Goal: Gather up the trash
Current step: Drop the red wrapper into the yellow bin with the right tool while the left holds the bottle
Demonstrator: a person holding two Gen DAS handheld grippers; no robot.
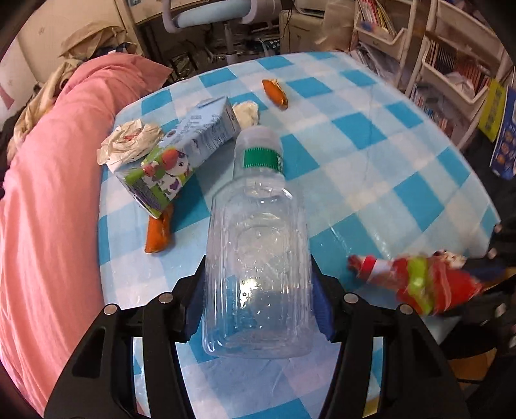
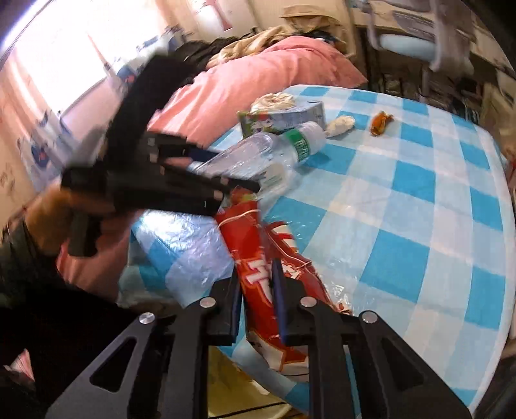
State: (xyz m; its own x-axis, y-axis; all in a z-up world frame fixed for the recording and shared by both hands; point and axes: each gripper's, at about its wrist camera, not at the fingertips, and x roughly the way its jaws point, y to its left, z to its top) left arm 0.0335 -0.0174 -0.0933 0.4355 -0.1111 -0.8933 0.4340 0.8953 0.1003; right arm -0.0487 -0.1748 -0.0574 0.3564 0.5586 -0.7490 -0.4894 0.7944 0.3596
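Note:
My left gripper (image 1: 258, 283) is shut on a clear plastic bottle (image 1: 258, 245) with a green label, held above the checked table (image 1: 371, 154). It shows in the right wrist view too, the left gripper (image 2: 222, 167) around the bottle (image 2: 258, 154). My right gripper (image 2: 256, 290) is shut on a red snack wrapper (image 2: 258, 258), which is blurred in the left wrist view (image 1: 416, 283). On the table lie a milk carton (image 1: 180, 154), crumpled paper (image 1: 129, 141), a white tissue wad (image 1: 246, 112) and two orange wrappers (image 1: 277, 93) (image 1: 159, 235).
A pink quilt (image 1: 48, 193) borders the table on the left. A chair (image 1: 209, 16) stands behind the table and bookshelves (image 1: 451, 64) stand at the right. The table's front edge shows in the right wrist view (image 2: 225, 348).

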